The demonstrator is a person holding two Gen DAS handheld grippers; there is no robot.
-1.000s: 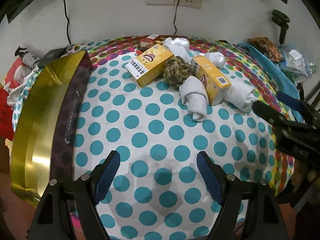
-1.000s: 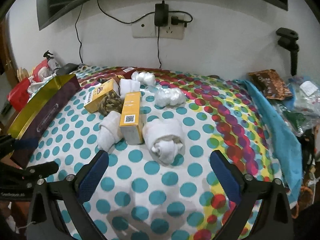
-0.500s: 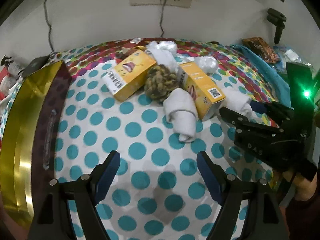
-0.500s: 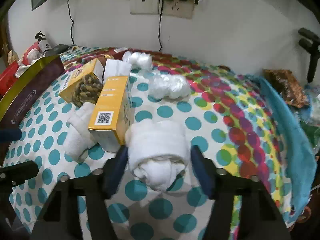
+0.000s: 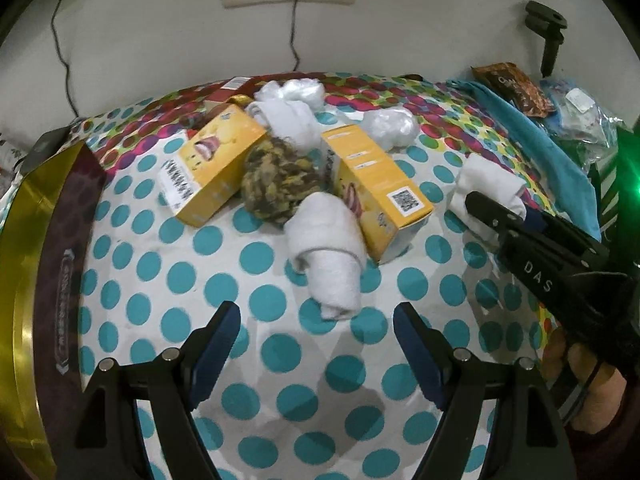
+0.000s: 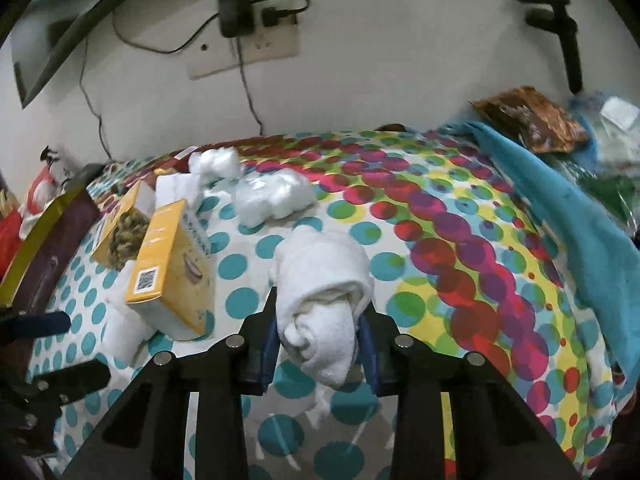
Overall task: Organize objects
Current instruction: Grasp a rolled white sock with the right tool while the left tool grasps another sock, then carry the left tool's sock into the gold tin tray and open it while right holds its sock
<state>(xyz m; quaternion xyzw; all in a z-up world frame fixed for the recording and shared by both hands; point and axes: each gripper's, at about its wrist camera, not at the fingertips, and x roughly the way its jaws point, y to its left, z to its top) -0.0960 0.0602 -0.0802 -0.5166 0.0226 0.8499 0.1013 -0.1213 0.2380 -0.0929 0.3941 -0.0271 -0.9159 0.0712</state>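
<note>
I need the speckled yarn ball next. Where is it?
In the left wrist view the yarn ball sits mid-table between the two yellow boxes, touching a rolled white towel in front.

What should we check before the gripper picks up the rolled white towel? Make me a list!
1. Rolled white towel sits between the right gripper pads, jaws closing on it: ok.
2. Towel apart from the yellow box: ok.
3. Grip firm enough to lift: cannot tell.
4. Left gripper open, holding nothing: ok.
5. Gold tray at the table's left edge has room for it: cannot tell.
</note>
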